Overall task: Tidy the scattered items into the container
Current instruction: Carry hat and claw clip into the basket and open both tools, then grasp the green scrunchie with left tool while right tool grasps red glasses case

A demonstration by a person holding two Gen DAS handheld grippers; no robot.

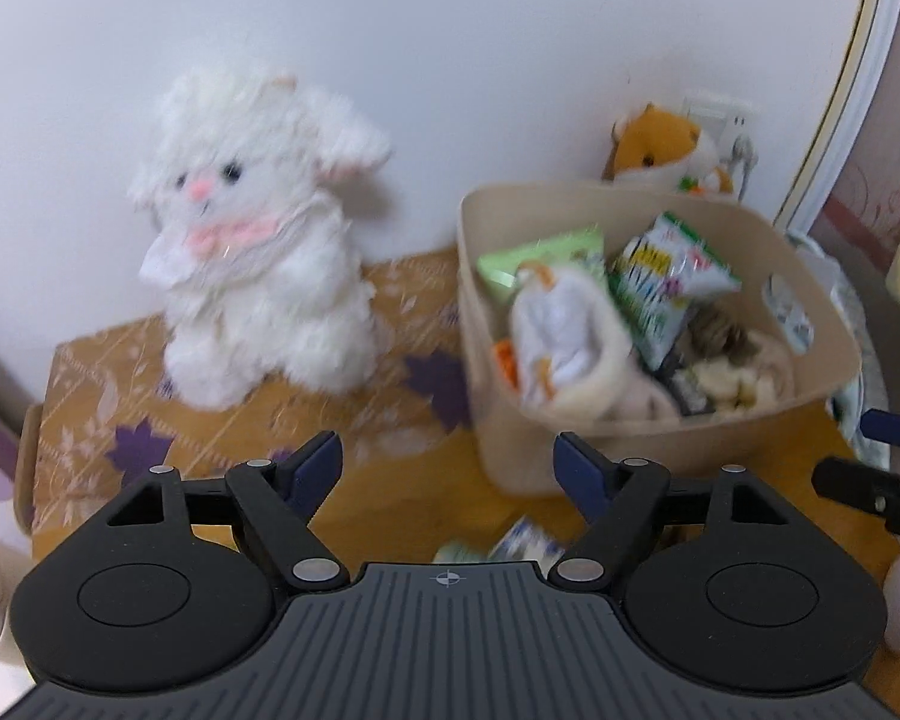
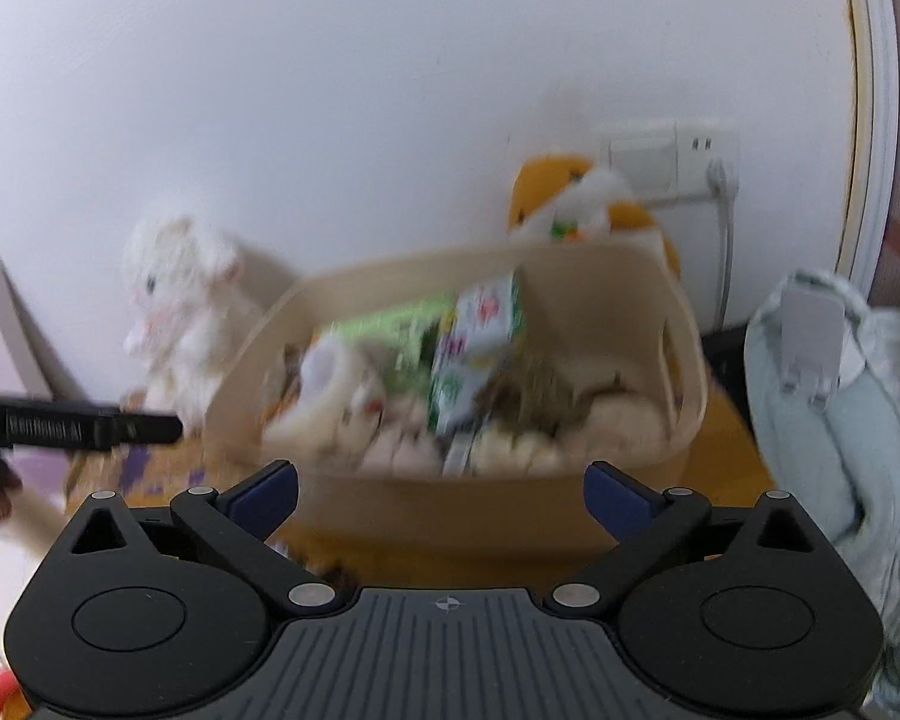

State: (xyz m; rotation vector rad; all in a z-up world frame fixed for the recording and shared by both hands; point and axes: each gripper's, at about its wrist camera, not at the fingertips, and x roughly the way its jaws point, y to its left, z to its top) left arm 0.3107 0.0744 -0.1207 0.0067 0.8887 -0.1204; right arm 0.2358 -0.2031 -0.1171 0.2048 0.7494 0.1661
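Lamb (image 1: 258, 240) upright on cloth, left of bin (image 1: 570, 438), well apart. Left gripper (image 1: 447, 465) wide open, empty. Small packet (image 1: 522, 540) just below it. Bin nearly full: risk of overflow. Right gripper (image 2: 441, 495) wide open, empty; blurred view, misgrab likely.

A: The white fluffy plush lamb (image 1: 258, 240) looks like long, shaggy pile, and the beige smooth plastic tub (image 1: 594, 450) has a matt wall.

B: The green printed foil snack packet (image 1: 669, 291) in it is glossy and crinkled. The orange patterned woven tablecloth (image 1: 120, 396) looks soft, slightly sheened.
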